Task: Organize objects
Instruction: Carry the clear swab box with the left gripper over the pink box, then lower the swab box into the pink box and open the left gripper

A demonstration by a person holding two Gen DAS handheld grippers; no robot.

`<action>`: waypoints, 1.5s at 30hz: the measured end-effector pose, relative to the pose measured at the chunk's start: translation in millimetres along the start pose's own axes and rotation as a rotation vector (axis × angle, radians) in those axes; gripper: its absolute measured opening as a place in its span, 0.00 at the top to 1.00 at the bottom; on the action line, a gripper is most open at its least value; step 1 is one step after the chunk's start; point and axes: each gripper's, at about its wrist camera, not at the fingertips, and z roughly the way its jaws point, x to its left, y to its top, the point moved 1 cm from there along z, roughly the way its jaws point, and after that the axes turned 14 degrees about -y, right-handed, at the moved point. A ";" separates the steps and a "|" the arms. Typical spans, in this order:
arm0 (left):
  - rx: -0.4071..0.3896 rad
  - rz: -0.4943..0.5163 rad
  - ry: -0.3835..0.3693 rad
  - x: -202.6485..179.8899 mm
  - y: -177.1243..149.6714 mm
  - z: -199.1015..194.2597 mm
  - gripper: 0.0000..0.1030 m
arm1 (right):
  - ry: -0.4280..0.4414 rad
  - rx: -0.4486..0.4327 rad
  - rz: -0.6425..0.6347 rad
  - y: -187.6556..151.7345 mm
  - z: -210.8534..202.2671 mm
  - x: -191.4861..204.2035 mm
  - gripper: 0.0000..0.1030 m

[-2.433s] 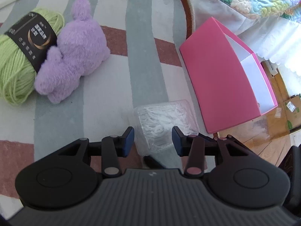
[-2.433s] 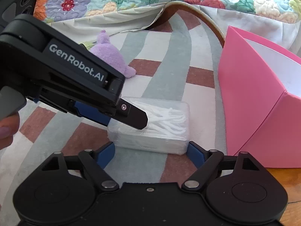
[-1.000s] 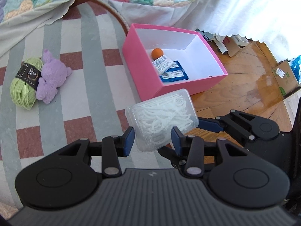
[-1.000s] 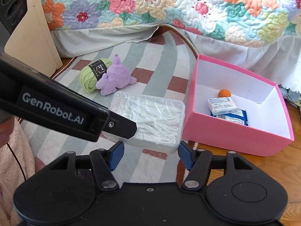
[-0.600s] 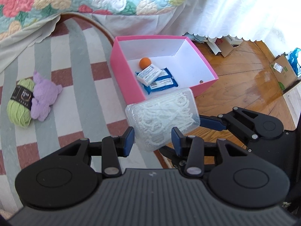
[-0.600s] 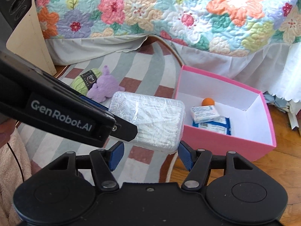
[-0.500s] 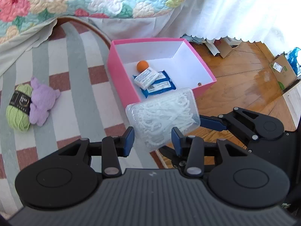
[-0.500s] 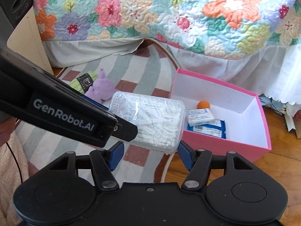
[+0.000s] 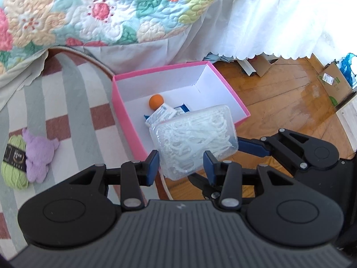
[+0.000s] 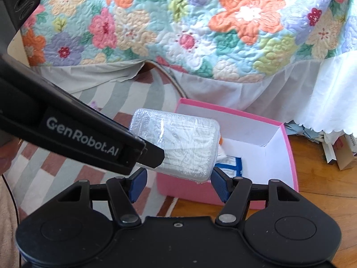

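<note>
A clear plastic box of white floss picks (image 9: pixel 194 139) is held in the air between both grippers, over the near edge of the open pink box (image 9: pixel 125 114). My left gripper (image 9: pixel 181 164) is shut on its short sides. My right gripper (image 10: pixel 178 182) is shut on its long sides; the floss box (image 10: pixel 180 145) fills the middle of the right wrist view. The pink box (image 10: pixel 287 156) holds an orange ball (image 9: pixel 156 100) and blue and white packets (image 9: pixel 161 114). A green yarn ball (image 9: pixel 13 163) and a purple plush toy (image 9: pixel 39 155) lie on the striped rug at left.
A bed with a floral quilt (image 10: pixel 200 26) and white skirt (image 9: pixel 267 22) stands behind the pink box. The wooden floor (image 9: pixel 290 105) lies to the right, with cardboard boxes (image 9: pixel 334 84) at its far edge. The striped rug (image 9: pixel 73 111) covers the left.
Both grippers have carried the floss box up off the rug and toward the pink box; it now hangs over the box's near edge. The yarn and plush have not moved.
</note>
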 end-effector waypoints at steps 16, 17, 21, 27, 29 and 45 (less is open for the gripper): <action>0.110 -0.123 0.031 40.4 52.9 115.5 0.58 | 0.057 0.075 0.073 1.9 109.2 -52.8 0.34; 0.108 -0.126 0.033 42.6 54.3 122.3 0.58 | 0.056 0.076 0.058 0.9 115.9 -54.4 0.34; 0.115 -0.164 0.043 55.7 53.1 146.0 0.58 | 0.066 0.090 0.058 -3.6 142.8 -59.8 0.34; 0.129 -0.192 0.062 69.4 45.9 171.6 0.58 | 0.088 0.143 0.073 -13.3 170.1 -61.5 0.36; 0.128 -0.189 0.076 70.6 44.2 178.1 0.59 | 0.091 0.163 0.082 -15.7 177.4 -63.4 0.39; 0.134 -0.163 0.139 53.3 49.8 212.0 0.60 | 0.094 0.248 0.164 -26.4 201.4 -90.4 0.47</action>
